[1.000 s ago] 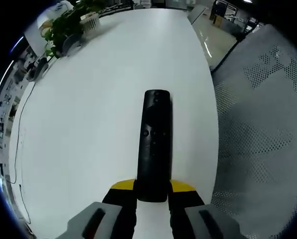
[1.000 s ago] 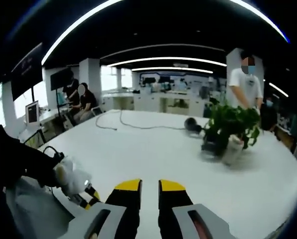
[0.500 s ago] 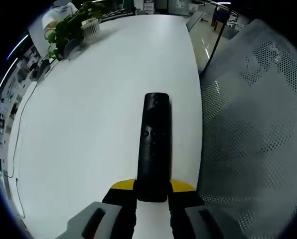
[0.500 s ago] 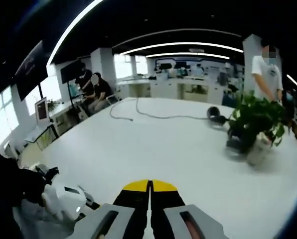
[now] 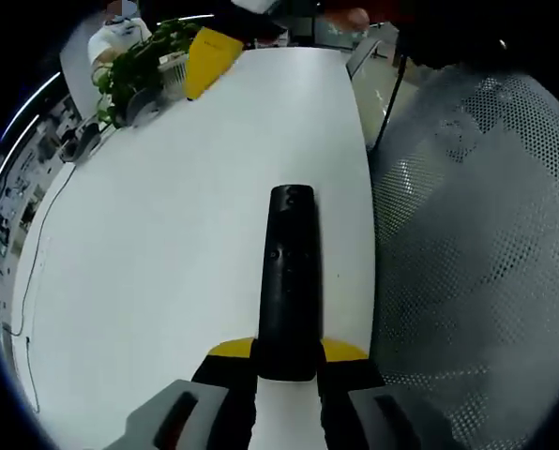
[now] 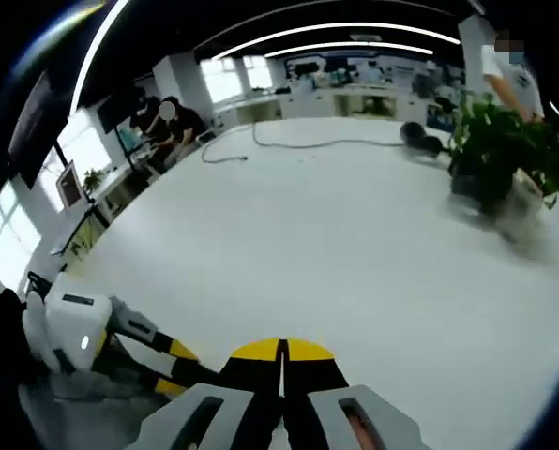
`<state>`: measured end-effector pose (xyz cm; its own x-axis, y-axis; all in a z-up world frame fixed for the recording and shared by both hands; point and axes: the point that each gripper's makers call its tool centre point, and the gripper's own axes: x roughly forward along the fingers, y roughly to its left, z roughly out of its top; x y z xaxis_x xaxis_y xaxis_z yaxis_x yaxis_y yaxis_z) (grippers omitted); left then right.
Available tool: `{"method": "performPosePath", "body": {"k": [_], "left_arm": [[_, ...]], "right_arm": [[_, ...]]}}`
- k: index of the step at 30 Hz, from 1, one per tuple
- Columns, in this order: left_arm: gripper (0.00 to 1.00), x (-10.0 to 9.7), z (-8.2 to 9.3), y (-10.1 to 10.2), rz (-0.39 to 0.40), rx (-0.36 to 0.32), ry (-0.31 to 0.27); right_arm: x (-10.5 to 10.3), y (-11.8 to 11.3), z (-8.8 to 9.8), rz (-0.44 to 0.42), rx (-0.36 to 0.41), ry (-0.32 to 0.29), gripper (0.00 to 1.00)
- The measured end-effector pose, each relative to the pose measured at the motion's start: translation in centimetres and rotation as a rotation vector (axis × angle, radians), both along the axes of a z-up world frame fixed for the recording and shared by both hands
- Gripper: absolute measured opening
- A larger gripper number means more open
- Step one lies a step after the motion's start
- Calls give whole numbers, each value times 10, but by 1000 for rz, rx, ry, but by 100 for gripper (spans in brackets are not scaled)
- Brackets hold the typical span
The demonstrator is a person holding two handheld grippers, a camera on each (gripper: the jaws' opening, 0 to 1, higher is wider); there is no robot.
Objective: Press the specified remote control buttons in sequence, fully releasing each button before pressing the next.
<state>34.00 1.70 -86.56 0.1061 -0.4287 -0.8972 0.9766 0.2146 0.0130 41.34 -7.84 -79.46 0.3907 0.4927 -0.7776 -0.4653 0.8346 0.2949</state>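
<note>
Left gripper [image 5: 287,361] grips remote [image 5: 287,281] level (jaws clamped) above table [image 5: 167,206].

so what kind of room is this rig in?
Probably an open-plan office or lab. A large white table carries a potted green plant and a long cable. Desks with monitors and seated people line the far side under strip ceiling lights.

The remote's [image 5: 288,281] near end is hidden between the left gripper's [image 5: 287,364] jaws, and its buttons are too small to read. The plant [image 6: 505,155] is blurred at the table's [image 6: 355,244] far edge.
</note>
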Motion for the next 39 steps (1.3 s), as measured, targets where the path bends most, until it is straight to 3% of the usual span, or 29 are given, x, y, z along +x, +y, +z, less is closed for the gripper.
{"method": "performPosePath", "body": {"k": [2, 8, 17, 22, 25, 27, 33, 39], "left_arm": [[24, 0, 0, 0, 1, -4, -1], [24, 1, 1, 1, 23, -53, -7], [24, 1, 1, 0, 19, -57, -3], [24, 1, 1, 0, 16, -61, -2], [24, 1, 1, 0, 16, -60, -2], [24, 1, 1, 0, 16, -61, -1], [24, 1, 1, 0, 12, -60, -2], [24, 1, 1, -1, 14, -56, -4]], "right_arm": [[-13, 2, -13, 21, -12, 99, 0], [-38, -3, -40, 84, -122, 251, 0], [-49, -1, -53, 96, -133, 335, 0], [-48, 1, -55, 106, -145, 324, 0], [-54, -1, -62, 116, -179, 354, 0], [-52, -1, -60, 126, -187, 333, 0], [-51, -2, -61, 111, -177, 346, 0], [-50, -3, -62, 9, -83, 468, 0]]}}
